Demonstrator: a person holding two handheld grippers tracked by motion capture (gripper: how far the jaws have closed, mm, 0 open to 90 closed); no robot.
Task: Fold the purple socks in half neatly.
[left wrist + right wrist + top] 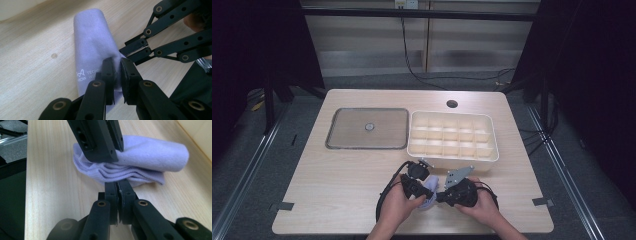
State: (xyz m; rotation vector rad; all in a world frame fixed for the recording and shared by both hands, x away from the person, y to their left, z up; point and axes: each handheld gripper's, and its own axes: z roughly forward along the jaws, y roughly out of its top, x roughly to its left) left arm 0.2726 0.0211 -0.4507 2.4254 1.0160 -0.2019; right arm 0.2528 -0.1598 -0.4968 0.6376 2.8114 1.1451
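A folded lavender cloth (428, 192) with white printed lettering lies on the wooden table near its front edge, between the two hands. My left gripper (117, 65) is shut on the cloth (92, 37), pinching a fold at its side. My right gripper (119, 185) comes in from the other side, its jaws pressed together on the layered edge of the cloth (155, 155). In the right gripper view, the left gripper (117, 153) reaches down onto the cloth from above. The two grippers' tips meet almost at right angles in the left gripper view, where the right gripper (123, 52) touches the cloth's side.
A cream box (412, 131) divided into several compartments stands just behind the hands. Left of it lies a flat grey tray (342, 140) with a small round object (369, 126) at its middle. A cable hole (452, 104) sits at the table's back. Bare wood extends to the left.
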